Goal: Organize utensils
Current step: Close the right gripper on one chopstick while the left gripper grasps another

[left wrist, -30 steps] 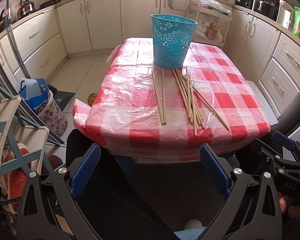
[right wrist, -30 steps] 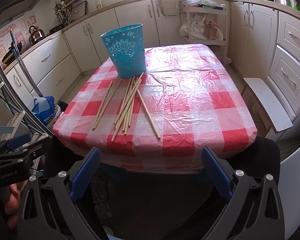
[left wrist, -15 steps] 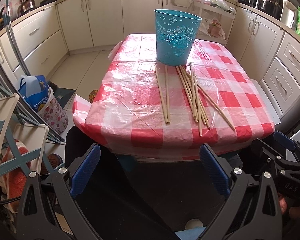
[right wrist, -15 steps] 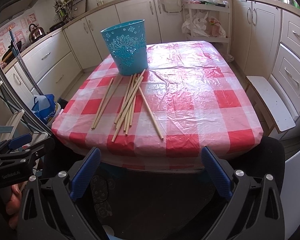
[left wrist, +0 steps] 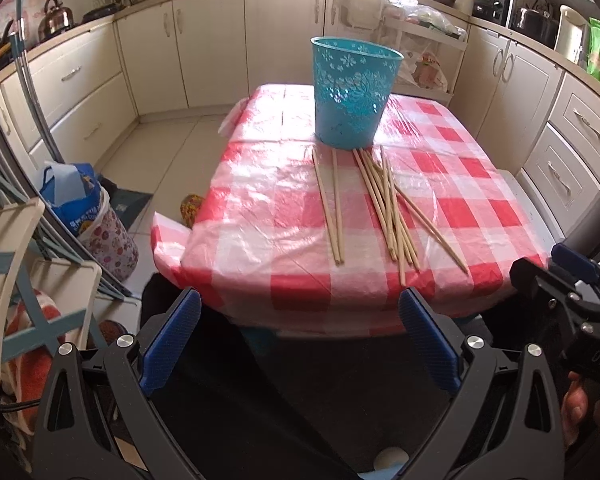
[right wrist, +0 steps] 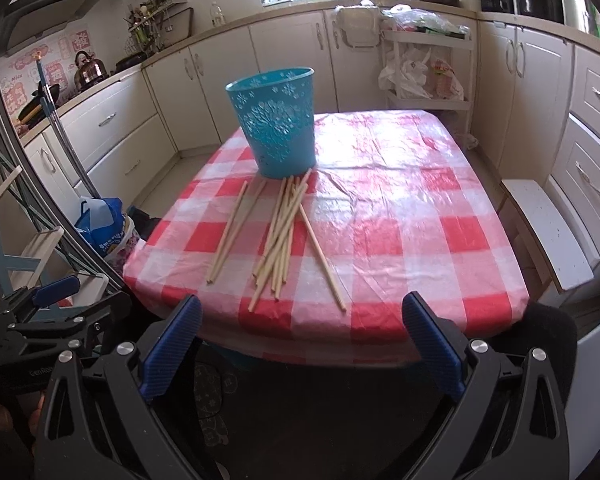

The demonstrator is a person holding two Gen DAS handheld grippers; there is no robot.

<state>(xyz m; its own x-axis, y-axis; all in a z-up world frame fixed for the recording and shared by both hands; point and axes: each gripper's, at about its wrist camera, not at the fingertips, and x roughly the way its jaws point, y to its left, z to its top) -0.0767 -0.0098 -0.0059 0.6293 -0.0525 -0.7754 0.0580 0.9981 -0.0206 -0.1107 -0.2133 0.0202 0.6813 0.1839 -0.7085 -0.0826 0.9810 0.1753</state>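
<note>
Checked table holds one bin and about ten chopsticks before it, nearer than earlier. Left gripper and right gripper gape wide, empty.

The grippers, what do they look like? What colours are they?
The left gripper and the right gripper look alike: black frames shaped like open triangles, with silver round bolts. Each has two fingers covered in ridged blue pads. White lettering is printed on the black bodies, too cut off to read fully. A bare hand holds the right gripper; no sleeve shows.
</note>
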